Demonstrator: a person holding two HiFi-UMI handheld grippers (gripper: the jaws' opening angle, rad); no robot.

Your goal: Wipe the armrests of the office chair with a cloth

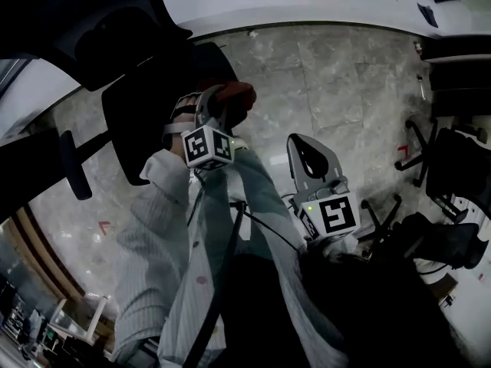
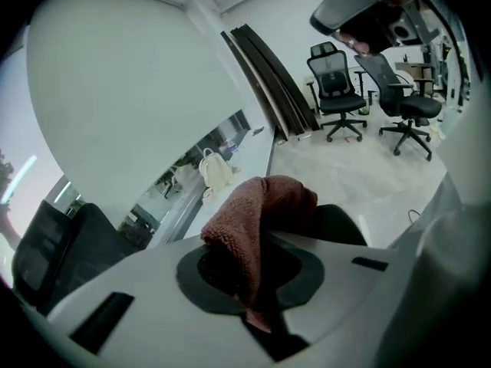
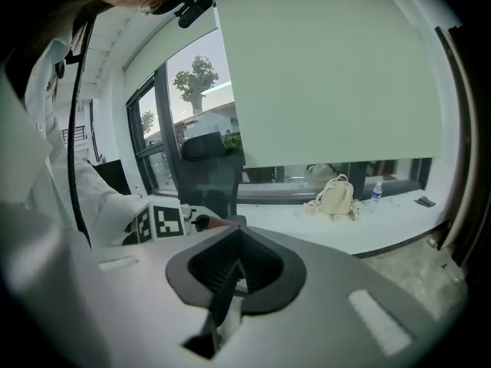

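Observation:
My left gripper (image 1: 219,110) is shut on a reddish-brown cloth (image 1: 236,100), held just to the right of the black office chair (image 1: 142,121). One of the chair's armrests (image 1: 75,167) sticks out at the lower left, apart from the cloth. In the left gripper view the cloth (image 2: 261,205) bunches up out of the closed jaws of the left gripper (image 2: 257,263). My right gripper (image 1: 311,158) hangs lower right over the floor, jaws shut with nothing in them. In the right gripper view the right gripper (image 3: 236,267) faces the chair's dark back (image 3: 207,167).
A white window ledge (image 3: 383,213) carries a cream backpack (image 3: 336,195) and a small bottle (image 3: 376,191). More black office chairs (image 2: 337,90) stand across the marble floor, and chair bases (image 1: 453,167) crowd the right side. A person's striped sleeve (image 1: 153,244) fills the lower middle.

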